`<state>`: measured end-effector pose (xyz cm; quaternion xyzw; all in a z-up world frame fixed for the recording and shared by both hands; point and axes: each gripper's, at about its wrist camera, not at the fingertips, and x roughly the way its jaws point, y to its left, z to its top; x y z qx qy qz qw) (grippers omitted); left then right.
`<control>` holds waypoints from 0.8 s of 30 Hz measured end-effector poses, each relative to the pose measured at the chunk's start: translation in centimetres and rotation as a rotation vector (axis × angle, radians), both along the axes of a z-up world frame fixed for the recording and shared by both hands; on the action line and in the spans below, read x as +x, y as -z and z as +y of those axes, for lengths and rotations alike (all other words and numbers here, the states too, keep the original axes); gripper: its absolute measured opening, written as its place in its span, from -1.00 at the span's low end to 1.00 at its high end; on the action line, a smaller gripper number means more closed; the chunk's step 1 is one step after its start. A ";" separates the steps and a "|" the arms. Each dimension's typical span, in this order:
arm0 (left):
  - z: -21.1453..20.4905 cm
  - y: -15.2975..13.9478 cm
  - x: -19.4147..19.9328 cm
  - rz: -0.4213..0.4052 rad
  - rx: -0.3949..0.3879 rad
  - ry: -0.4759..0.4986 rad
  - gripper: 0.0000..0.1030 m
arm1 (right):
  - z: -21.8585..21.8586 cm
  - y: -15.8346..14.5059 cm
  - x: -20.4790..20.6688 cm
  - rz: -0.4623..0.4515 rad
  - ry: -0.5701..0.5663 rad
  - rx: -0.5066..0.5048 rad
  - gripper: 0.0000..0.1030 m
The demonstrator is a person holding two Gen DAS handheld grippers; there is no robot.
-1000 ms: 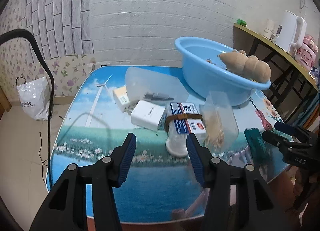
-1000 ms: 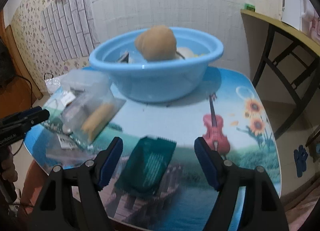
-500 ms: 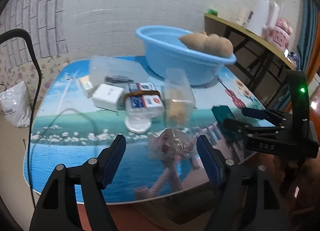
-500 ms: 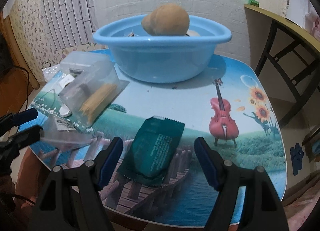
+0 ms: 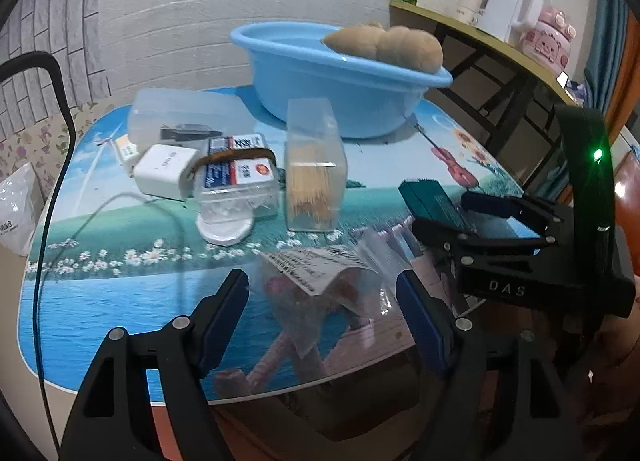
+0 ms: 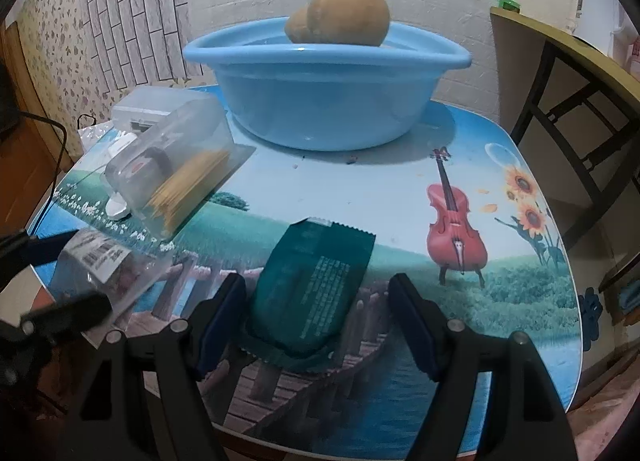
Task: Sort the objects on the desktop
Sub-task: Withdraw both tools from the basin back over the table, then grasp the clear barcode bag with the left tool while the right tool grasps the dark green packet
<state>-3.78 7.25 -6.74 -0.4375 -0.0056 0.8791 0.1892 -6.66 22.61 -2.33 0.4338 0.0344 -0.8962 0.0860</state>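
**Both grippers spread wide over packets at the table's near edge**

My left gripper point(image 5: 322, 311) stands with jaws wide apart, a clear plastic bag point(image 5: 320, 289) with a white barcode label lying between them. My right gripper point(image 6: 316, 321) is likewise spread, straddling the near end of a dark green foil packet point(image 6: 312, 285) without gripping it. Beyond lie a clear toothpick box point(image 5: 314, 173), a banded box point(image 5: 240, 177) and a white charger point(image 5: 166, 171). The blue basin point(image 6: 324, 97), farther back on the printed table point(image 6: 500, 313), holds a tan plush toy point(image 6: 344, 15).
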 end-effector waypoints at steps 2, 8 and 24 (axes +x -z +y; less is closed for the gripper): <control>0.1 0.5 -0.2 -0.012 -0.011 -0.004 0.54 | 0.3 0.0 0.0 0.007 0.016 0.000 0.45; -0.3 1.2 -0.6 0.008 -0.052 -0.049 0.77 | 1.9 0.0 -0.3 0.018 0.081 -0.002 0.45; -0.5 2.1 -0.7 0.078 -0.139 -0.114 0.99 | 0.8 0.4 0.5 0.089 0.028 -0.019 0.63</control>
